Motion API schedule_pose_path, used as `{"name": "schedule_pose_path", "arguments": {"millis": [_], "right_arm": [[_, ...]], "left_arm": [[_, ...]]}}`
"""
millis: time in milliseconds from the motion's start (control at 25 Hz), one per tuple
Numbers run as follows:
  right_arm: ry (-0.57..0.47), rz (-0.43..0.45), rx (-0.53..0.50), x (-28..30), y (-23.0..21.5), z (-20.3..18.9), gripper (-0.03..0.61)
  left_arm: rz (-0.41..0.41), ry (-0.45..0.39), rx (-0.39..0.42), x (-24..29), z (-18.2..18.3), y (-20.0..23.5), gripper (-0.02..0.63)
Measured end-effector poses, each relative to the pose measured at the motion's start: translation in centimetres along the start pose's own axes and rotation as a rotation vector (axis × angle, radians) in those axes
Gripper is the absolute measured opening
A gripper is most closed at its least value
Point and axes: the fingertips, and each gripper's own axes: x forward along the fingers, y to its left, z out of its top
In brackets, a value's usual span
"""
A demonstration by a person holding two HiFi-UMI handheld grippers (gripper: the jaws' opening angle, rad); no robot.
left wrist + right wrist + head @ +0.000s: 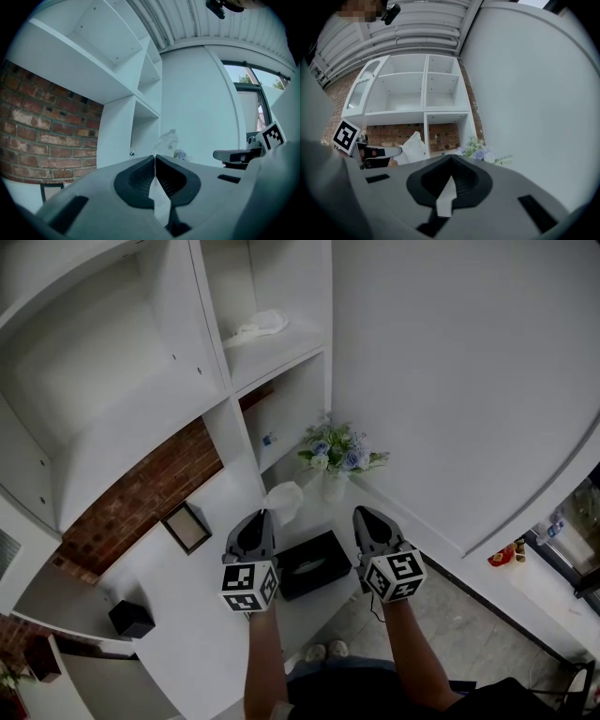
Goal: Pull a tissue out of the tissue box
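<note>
- Head view: the black tissue box (314, 563) sits on the white counter (202, 634) close to its front edge, and I see floor just past that edge.
- The counter is hemmed in by the plain wall (450, 381) on the right and the shelf unit (141, 362) behind. The flowers (337, 454) stand in the far corner, near the tissue.
- A picture frame (186, 526) lies to the left of the box, with bare counter around it.
- My left gripper (265, 514) is to the left of the box, forearm reaching in from below. Its jaws are pinched together on the white tissue (284, 501), which is held up past the box's far side.
- Left gripper view: the pads meet at the tip (154, 157) and the tissue (168, 139) sticks out beyond them.
- My right gripper (361, 514) is to the right of the box, level with the left one. In the right gripper view its jaws (451, 159) are together with nothing between them.
</note>
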Motion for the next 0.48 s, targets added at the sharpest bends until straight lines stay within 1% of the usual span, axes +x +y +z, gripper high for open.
{"name": "schedule_pose_path", "arguments": {"millis": [480], "right_arm": [[0.016,0.009,0.003,0.6,0.2,-0.5,-0.002]], "left_arm": [[-0.029,0.04,-0.006,0.1,-1.2,-0.4,0.012]]}}
